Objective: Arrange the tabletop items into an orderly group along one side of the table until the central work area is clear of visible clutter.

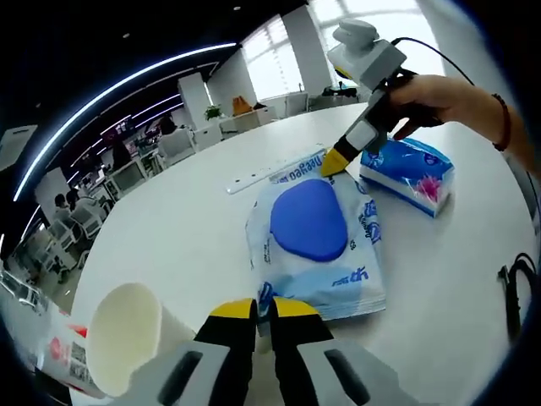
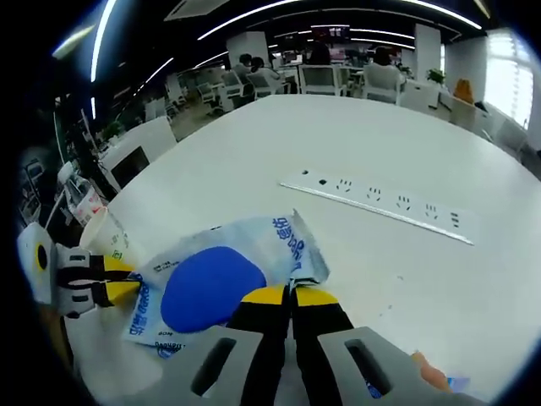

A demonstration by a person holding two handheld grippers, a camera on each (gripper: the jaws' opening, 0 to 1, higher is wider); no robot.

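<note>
Left tongs (image 1: 265,309) pinch the blue-lidded wet-wipe pack (image 1: 314,245) at 6 o'clock; right tongs (image 2: 292,295) pinch its opposite edge; print unreadable; white surface (image 2: 355,135) open beyond.

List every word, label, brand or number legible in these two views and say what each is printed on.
No text can be read with confidence.
Wet wipes pack: blue print along its edges, too blurred and distorted to read.
Tissue pack: a round blue logo, illegible.
Red-and-white package beside the paper cup: small print, too small to read.
Power strip: socket holes, no lettering visible.
</note>
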